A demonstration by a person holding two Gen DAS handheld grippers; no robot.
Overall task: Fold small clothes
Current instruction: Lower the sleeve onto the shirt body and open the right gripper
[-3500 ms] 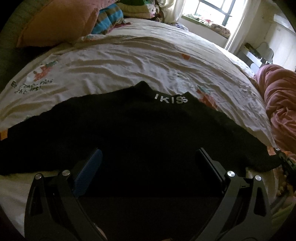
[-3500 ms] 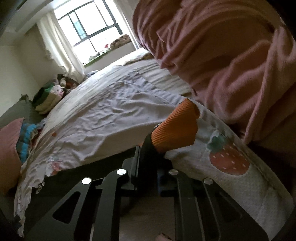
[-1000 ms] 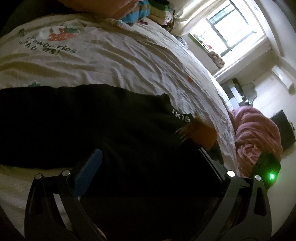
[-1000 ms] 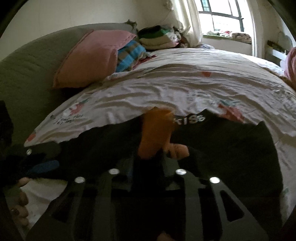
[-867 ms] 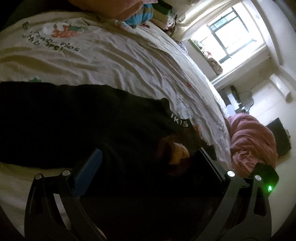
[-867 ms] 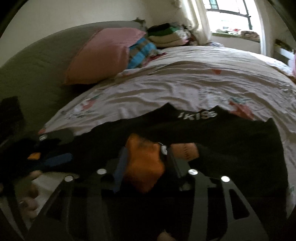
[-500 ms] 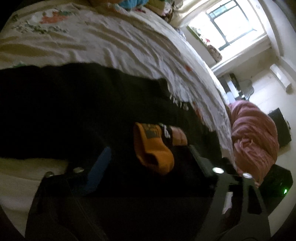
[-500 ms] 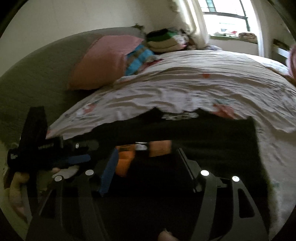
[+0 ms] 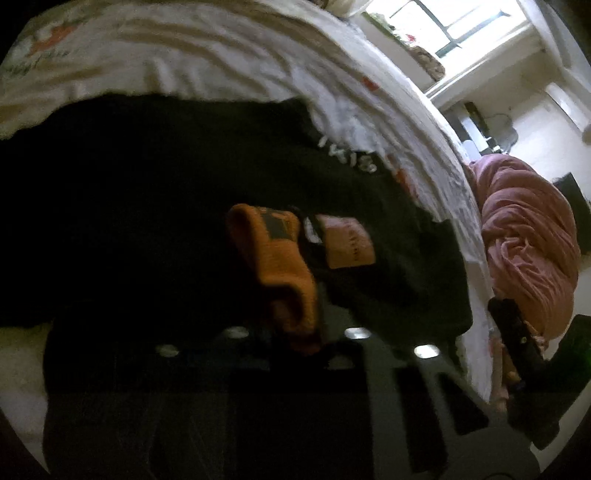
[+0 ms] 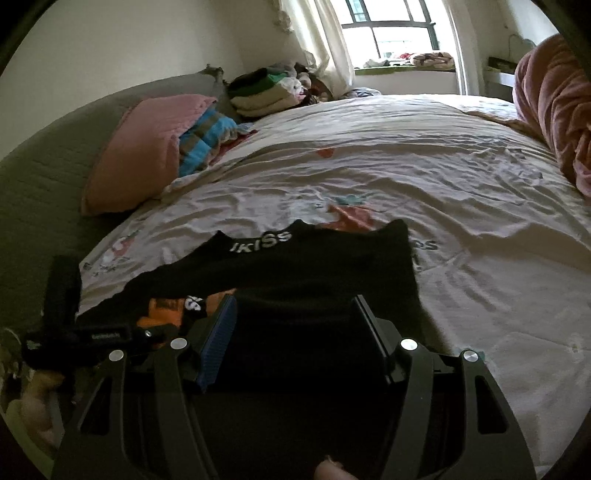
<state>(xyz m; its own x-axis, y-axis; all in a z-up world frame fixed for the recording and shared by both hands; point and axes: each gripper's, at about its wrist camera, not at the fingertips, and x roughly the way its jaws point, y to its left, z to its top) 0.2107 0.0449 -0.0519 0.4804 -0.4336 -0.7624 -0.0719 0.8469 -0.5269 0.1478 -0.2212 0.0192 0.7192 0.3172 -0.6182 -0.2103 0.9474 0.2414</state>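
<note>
A black sweater [image 10: 314,273] with white collar lettering lies flat on the bed, one sleeve folded across its body. That sleeve's orange cuff [image 9: 280,266] lies on the black fabric, with an orange label [image 9: 347,240] beside it. My left gripper [image 9: 295,332] is shut on the near end of the orange cuff; the view is blurred. In the right wrist view the left gripper [image 10: 147,332] shows at the left with the orange cuff [image 10: 166,308]. My right gripper [image 10: 295,325] is open and empty over the sweater's near edge.
The bed sheet [image 10: 406,177] is white with strawberry prints. A pink pillow [image 10: 144,147], a striped blanket [image 10: 207,136] and stacked folded clothes [image 10: 262,92] lie at the head. A pink quilt [image 9: 528,236] is bunched at the right edge. The window [image 10: 388,33] is beyond.
My right gripper carried the orange-cuffed sleeve across the sweater, let it go and opened. My left gripper moved in and shut on the cuff.
</note>
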